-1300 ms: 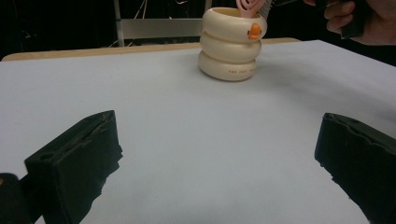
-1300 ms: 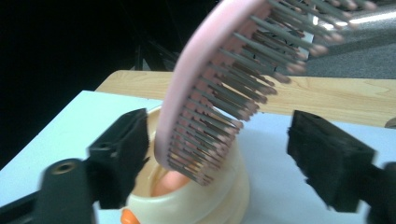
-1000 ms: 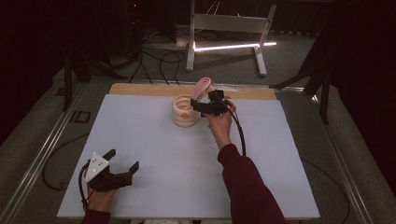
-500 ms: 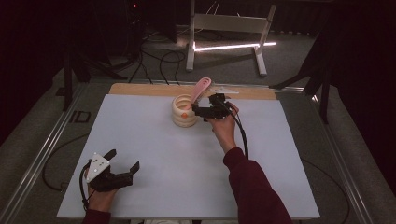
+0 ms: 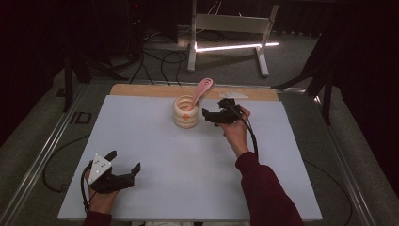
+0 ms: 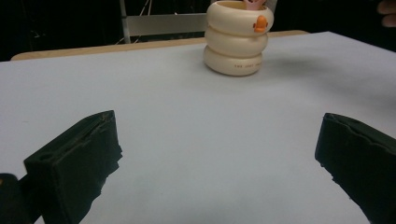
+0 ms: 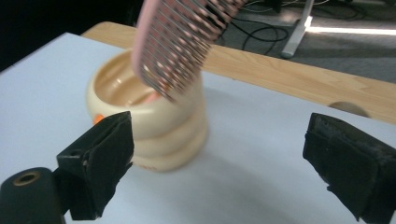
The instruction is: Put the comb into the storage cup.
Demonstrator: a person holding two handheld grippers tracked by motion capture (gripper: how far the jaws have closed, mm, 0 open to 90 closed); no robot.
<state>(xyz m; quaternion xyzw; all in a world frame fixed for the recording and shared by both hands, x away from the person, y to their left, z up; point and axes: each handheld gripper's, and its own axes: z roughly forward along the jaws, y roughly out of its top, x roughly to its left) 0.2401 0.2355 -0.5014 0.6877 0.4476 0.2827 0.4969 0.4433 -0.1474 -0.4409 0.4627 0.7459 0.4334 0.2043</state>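
The cream ringed cup (image 5: 186, 112) stands upright near the far edge of the white table (image 5: 188, 179), just in front of the wooden strip (image 5: 141, 90). A pink hairbrush (image 5: 201, 91) stands in it, handle end down, with the bristled head leaning out over the rim toward the person's right.

The right gripper (image 5: 212, 116) sits just beside the cup, on its right. Its jaws are spread wide and hold nothing. In the right gripper view the brush head (image 7: 180, 39) hangs above and between the jaws, bristles facing the camera.

The left gripper (image 5: 123, 168) rests at the near left corner of the table, well apart from the cup, with its jaws likewise spread and empty.

Handling notes:
- The brush looks like light, rigid plastic. The bristles will flex and give poor purchase.
- Best hold is judged to be across the solid edges of the head or on the neck below it.
- The cup appears ceramic, though the lighting makes that uncertain. If so, it is heavy enough to stay put, but its glazed rings would be slippery.
- A sideways pull on the brush could tip the cup.
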